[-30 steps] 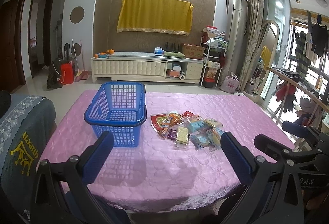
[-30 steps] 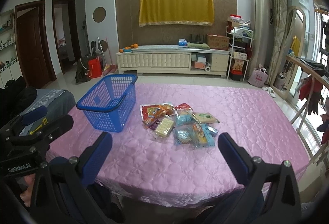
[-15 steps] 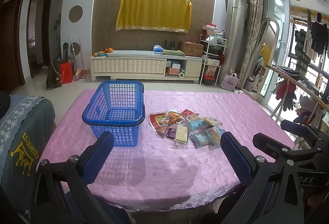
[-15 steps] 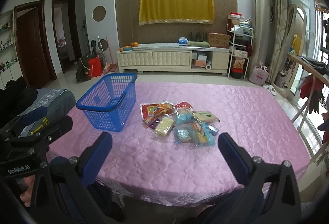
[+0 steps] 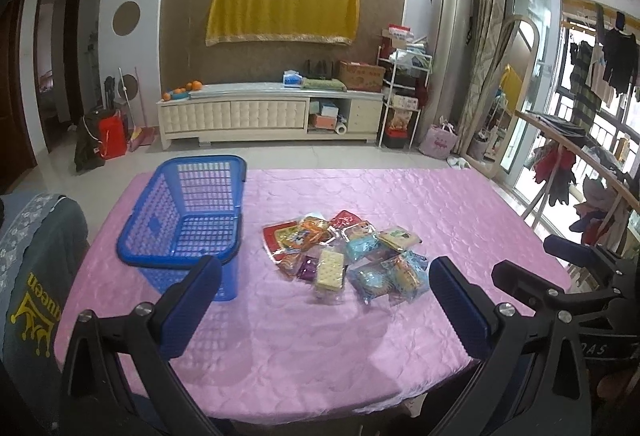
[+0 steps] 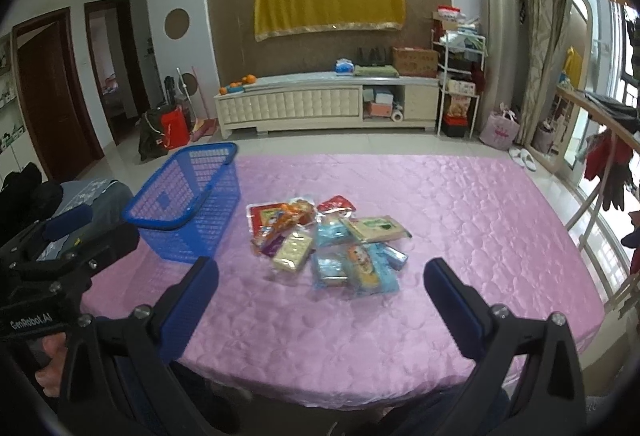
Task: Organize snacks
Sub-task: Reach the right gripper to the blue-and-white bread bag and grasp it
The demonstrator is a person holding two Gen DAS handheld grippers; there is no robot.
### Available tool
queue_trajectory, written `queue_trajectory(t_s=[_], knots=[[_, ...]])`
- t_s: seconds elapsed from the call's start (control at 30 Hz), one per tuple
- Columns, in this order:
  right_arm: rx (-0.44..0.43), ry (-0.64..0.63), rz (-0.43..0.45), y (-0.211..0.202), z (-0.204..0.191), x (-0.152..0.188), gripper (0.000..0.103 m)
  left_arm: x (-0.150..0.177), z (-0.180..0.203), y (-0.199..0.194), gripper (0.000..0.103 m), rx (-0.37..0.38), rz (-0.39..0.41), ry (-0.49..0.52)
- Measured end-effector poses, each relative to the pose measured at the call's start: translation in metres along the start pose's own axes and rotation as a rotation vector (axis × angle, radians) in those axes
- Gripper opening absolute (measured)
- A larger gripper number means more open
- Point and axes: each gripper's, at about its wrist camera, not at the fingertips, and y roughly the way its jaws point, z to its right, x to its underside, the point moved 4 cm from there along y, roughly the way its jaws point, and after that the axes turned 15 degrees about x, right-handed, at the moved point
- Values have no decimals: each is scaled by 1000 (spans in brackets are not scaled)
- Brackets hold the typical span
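Left view: left tongs (image 5: 322, 274) spread wide, holding nothing, above the near edge of the pink tabletop (image 5: 460, 212); the basket's (image 5: 188, 212) bare floor shows, and the right tongs (image 5: 560, 256) enter at right. Right view: right tongs (image 6: 320, 276) equally wide and unladen; snacks (image 6: 324, 240) piled mid-tabletop beside the basket, toward its left edge.

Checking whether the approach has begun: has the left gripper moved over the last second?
Yes. In the left wrist view the left gripper has eased forward: the blue basket and snack pile sit closer to its open fingers, slightly larger.
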Motion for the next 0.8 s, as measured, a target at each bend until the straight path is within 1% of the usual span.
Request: queue_trajectory(t_s=[0.1,0.23,0.33,0.5,0.67,0.8], knots=[[-5,8,-34,20,14,-3,103,-2,2,21,103,0,-27,-4],[-29,12,-95,51,28,-4,103,-2,4,53,103,8,-84,-24],[-41,1,-137,73,32,-1,103,-1,5,79,103,1,-128,-20],[-78,-21,-228,119,33,9,103,8,-8,118,103,-9,-204,-45],[-119,-8,-303,157,32,17,103,21,-29,152,103,-21,-274,-89],[-188,-37,-376,190,25,29,103,32,-41,175,103,-8,-324,-117]])
